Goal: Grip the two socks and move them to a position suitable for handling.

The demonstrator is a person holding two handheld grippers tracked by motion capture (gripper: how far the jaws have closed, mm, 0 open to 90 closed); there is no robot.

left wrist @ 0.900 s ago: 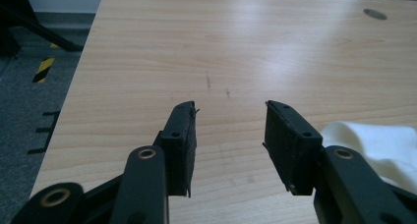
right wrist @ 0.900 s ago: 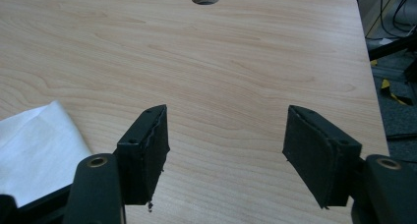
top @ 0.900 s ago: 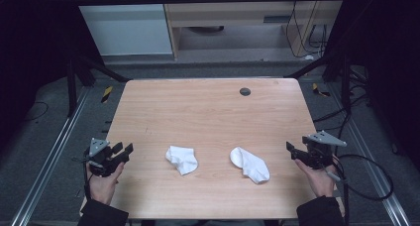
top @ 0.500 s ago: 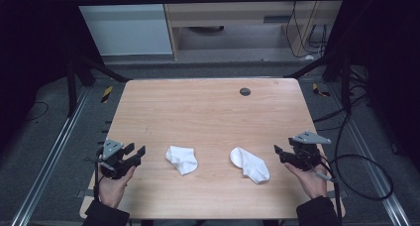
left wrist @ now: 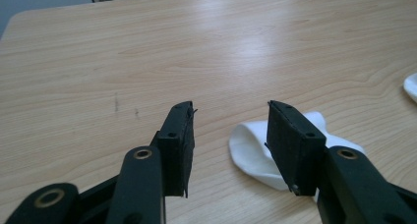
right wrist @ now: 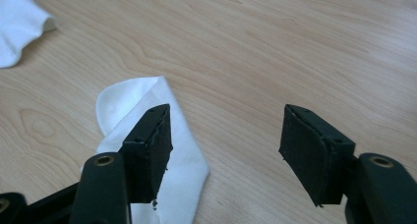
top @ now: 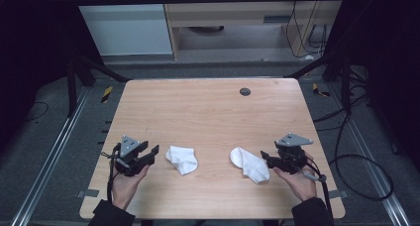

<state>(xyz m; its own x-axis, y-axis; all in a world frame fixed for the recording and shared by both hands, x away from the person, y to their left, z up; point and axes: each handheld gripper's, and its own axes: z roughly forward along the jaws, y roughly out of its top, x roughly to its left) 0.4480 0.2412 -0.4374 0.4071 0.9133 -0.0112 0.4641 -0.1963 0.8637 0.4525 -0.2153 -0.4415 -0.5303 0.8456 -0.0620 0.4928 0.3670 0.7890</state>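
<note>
**Desk layout, near edge**

Two socks on the desk (top: pixel 208 107), both in the near half, side by side and well apart from each other. Left sock (top: pixel 182 159) sits left of centre; right sock (top: pixel 250 164) right of centre. Left tool (top: pixel 149 154) is just left of the left sock, near it, not touching, jaws pointing toward it. Right tool (top: pixel 265 159) is just right of the right sock, at its edge; contact can't be told. In the right gripper view one jaw overlaps the right sock (right wrist: pixel 162 155), the left sock (right wrist: pixel 19 17) farther off. Round grommet (top: pixel 244 91) lies in the desk's far half, right of centre, behind both socks.
</note>
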